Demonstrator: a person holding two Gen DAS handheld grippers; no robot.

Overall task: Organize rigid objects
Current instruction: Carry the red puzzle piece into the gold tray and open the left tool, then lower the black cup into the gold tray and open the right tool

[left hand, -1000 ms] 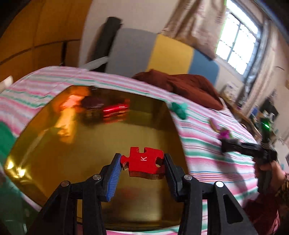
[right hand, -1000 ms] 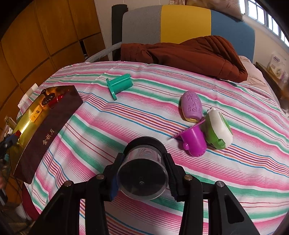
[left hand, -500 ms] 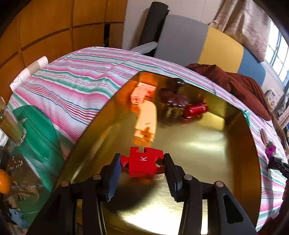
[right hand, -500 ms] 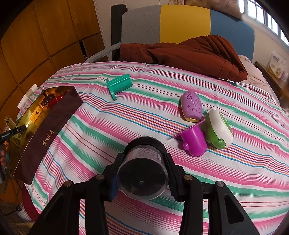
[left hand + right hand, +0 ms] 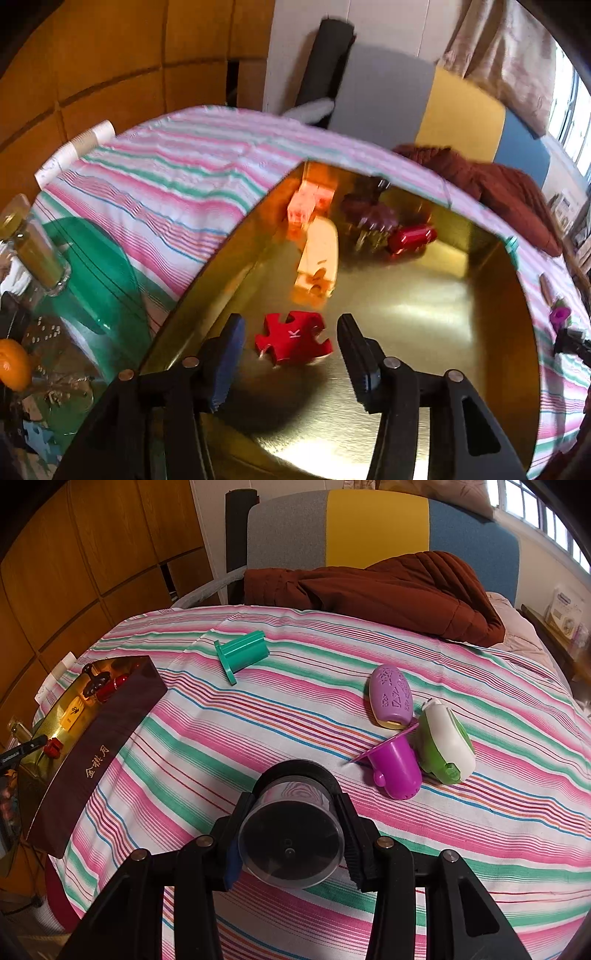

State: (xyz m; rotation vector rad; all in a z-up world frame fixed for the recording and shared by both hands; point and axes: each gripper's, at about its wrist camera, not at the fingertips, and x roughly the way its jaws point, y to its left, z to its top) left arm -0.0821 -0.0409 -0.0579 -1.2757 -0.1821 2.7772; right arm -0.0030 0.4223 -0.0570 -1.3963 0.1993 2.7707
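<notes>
The left gripper (image 5: 290, 341) hangs over a gold-lined box (image 5: 424, 332) at the edge of the striped bed (image 5: 295, 709). Its jaws have just been opening and now stand spread, with one red puzzle piece (image 5: 293, 341) marked K between them, apart from both pads and lying on the gold floor of the box. Four other things sit farther back in the box: one pale yellow block (image 5: 317, 269), one pink-and-orange block (image 5: 306, 206), one dark maroon piece (image 5: 369, 214) too blurred to name, and one red cylinder (image 5: 412, 236).

The right gripper (image 5: 291, 834) pinches one clear cylindrical container (image 5: 291, 834) with a black lid, its pads pressing the container's sides, held above the bedspread.

Four loose things lie on the bed in the right wrist view: one teal spool (image 5: 242, 653) on its side toward the headboard, one lilac oval case (image 5: 391, 696), one magenta cup (image 5: 397, 771) tipped over, and one green-and-white device (image 5: 445, 742). The last three are bunched together, the cup touching the green-and-white device and just beside the lilac case. The teal spool lies well apart from them. One brown jacket (image 5: 388, 590) is heaped against the headboard. In the same view the box shows its dark maroon outer wall with gold characters.
</notes>
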